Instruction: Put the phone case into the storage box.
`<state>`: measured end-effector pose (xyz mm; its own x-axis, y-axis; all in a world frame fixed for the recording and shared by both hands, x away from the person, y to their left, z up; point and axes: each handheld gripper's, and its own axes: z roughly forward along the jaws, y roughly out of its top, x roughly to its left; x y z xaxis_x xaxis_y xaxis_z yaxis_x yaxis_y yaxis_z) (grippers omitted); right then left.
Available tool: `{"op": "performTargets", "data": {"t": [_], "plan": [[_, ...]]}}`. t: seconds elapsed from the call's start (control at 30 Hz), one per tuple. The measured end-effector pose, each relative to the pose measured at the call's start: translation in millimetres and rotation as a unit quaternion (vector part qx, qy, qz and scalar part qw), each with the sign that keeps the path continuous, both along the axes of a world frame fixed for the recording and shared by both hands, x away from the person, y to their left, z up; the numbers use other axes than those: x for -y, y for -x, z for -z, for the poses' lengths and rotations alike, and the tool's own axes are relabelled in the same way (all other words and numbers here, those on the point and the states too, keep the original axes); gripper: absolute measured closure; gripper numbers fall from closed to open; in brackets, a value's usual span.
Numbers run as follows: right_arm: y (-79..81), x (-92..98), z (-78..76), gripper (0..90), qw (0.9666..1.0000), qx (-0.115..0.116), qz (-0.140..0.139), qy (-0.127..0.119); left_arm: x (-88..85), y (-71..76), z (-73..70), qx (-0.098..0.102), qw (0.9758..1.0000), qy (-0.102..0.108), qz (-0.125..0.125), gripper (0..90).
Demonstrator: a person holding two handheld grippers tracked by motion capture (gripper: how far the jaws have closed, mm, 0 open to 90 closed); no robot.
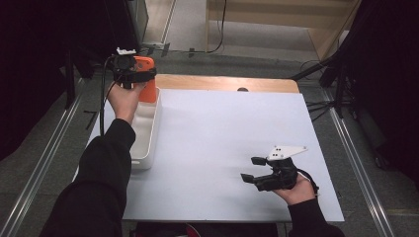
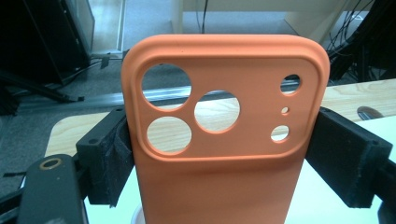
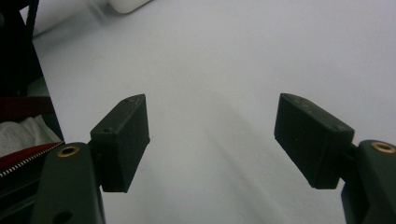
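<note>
**A:** From the high view, where does the work sit?

**B:** The left tongs (image 1: pixel 129 69) are held up over the far left corner of the surface (image 1: pixel 222 148), clamped on an orange phone case (image 1: pixel 146 79). The case stands upright above the far end of a white tray (image 1: pixel 148 133), which runs along the left edge of the surface. A strip of bare wood (image 1: pixel 222 83) shows along the far edge, beyond the white top.

**A:** And the other hand?

**B:** The right tongs (image 1: pixel 253 169) hover near the front right of the surface, jaws apart with nothing between them, pointing left. The whole middle of the white top between tray and right hand lies open.

**A:** What does the left gripper view add?

**B:** The phone case (image 2: pixel 224 140) stands upright between the two black pads (image 2: pixel 343 158), which press on its side edges. Its camera cut-outs face the lens, and the wooden strip shows through them. The floor and dark stands lie beyond.

**A:** And the right gripper view?

**B:** The right tongs (image 3: pixel 212 135) stand wide apart over plain white surface (image 3: pixel 233 56). A corner of the tray (image 3: pixel 126 4) shows far off at the top edge, and the surface's edge runs down the left side.
</note>
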<state>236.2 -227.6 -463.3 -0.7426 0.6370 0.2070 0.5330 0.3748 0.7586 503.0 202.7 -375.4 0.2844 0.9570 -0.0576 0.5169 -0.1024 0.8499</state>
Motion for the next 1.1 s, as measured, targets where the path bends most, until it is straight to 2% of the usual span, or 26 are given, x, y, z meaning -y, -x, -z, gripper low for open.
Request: {"op": "performTargets", "data": {"t": [0.07,0.13,0.4,1.1], "plan": [[-0.2,0.4,0.1,25.0,1.0,0.0,0.001,0.001,-1.1,-0.6,2.1,-0.001,1.0,0.005,-0.003,15.6],[-0.3,0.8,-0.1,25.0,1.0,-0.002,0.003,-0.001,-1.4,-0.8,4.8,0.002,1.0,0.002,-0.003,15.6],[-0.4,-0.5,1.1,25.0,1.0,-0.005,0.003,-0.003,-4.0,-1.4,17.1,-0.01,0.9999,-0.003,-0.006,15.5],[-0.7,-2.0,2.1,25.0,1.0,-0.004,0.0,-0.002,-0.4,-3.1,35.9,-0.032,0.9992,-0.022,-0.006,15.4]]}}
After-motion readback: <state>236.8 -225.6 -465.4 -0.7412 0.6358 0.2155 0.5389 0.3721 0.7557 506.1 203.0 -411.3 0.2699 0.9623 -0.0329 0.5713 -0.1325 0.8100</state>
